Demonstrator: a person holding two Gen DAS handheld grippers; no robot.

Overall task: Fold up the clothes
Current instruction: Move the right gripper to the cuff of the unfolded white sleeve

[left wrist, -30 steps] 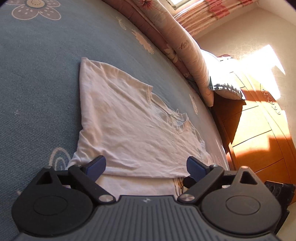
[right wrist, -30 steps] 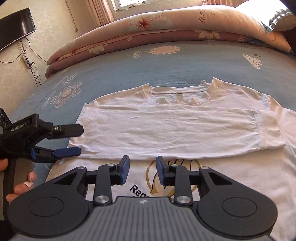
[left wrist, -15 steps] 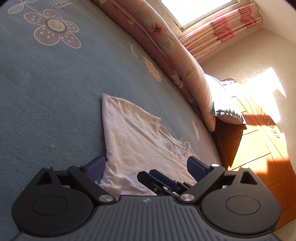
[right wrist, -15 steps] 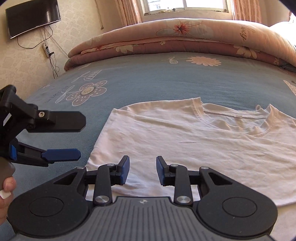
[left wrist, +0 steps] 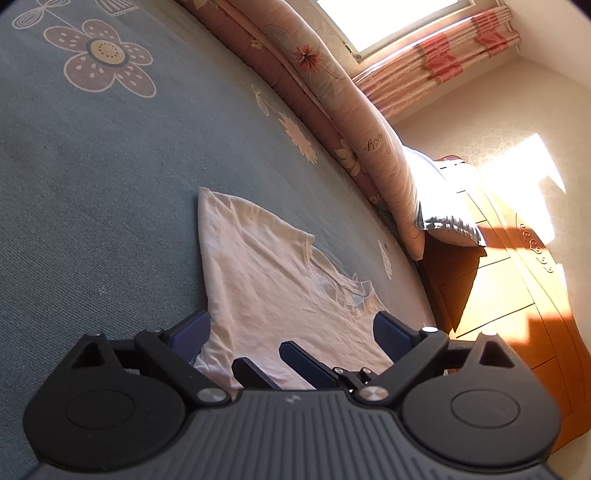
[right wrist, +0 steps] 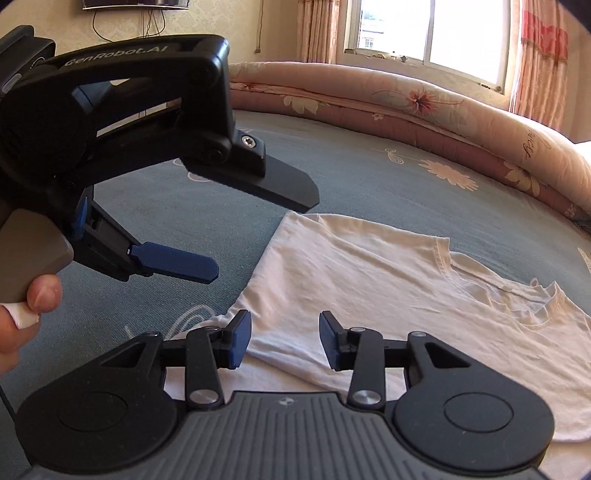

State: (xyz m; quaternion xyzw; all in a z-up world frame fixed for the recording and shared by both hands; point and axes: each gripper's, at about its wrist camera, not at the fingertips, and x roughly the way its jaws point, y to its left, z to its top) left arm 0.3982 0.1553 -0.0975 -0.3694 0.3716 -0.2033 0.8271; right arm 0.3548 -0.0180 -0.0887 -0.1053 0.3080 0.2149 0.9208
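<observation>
**White T-shirt part-folded on bed, both grippers empty above its near edge**

While the white T-shirt [right wrist: 388, 295] is lying flat on the blue flower-print bedspread [left wrist: 92, 177], both grippers are hovering over the shirt's near-left corner. One side of the shirt is lying folded over the body, with the ribbed collar [right wrist: 491, 284] showing toward the right in the right wrist view.

Right gripper [right wrist: 284, 339]: jaws are opening, standing at a middling gap; cloth is showing below and between them, but the pads are not pressing on it. Nothing is being held.

Left gripper [right wrist: 258, 229]: jaws are standing wide, one black finger above and one blue-padded finger below in the right wrist view, with nothing between them. A hand [right wrist: 26, 314] is gripping its grey handle at the left edge. In the left wrist view the left gripper [left wrist: 291, 332] is framing the shirt's edge, and the right gripper's two fingers [left wrist: 306, 363] are poking in just under it, over the cloth.

Background: a rolled pink floral quilt [right wrist: 424, 107] is lying along the far side of the bed, beneath a sunlit window [right wrist: 428, 33]. A wooden cabinet [left wrist: 517, 302] is standing beside the bed.
</observation>
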